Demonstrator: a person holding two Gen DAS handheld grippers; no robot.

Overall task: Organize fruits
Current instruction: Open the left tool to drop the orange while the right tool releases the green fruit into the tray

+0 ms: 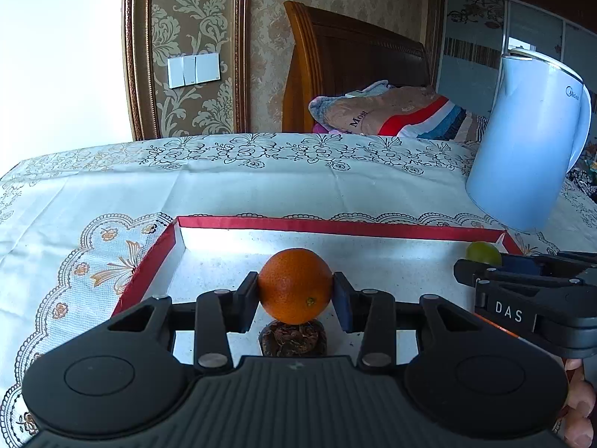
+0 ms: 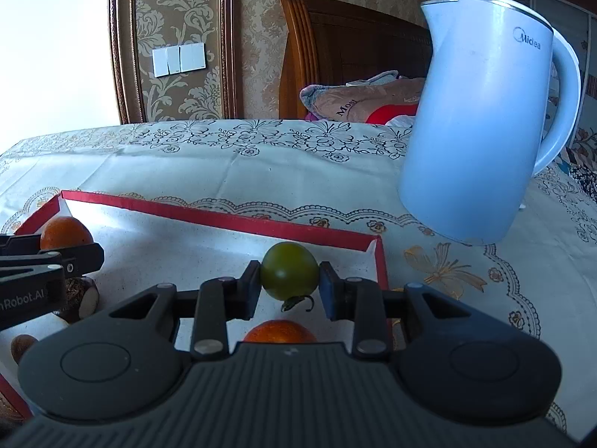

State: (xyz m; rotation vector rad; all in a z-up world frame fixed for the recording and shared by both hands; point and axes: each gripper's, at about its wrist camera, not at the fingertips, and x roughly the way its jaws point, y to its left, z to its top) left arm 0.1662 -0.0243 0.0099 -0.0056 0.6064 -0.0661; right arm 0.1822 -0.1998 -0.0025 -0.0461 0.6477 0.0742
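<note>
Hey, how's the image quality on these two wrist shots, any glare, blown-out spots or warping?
Left wrist view: the upper left is blown out white, glare streaks the tray floor behind the orange, and the kettle leans from fisheye warping. Right wrist view: the same washed-out left corner, glare along the tray's far wall, sharp green tomato, curved table edge.

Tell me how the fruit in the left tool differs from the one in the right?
The orange is bright orange with dimpled skin; the green tomato is dark green and smooth. The orange looks the larger. The tomato shows a curled stem underneath; the orange shows only a small navel spot. Both are round, clamped between fingers above the red-edged tray.
</note>
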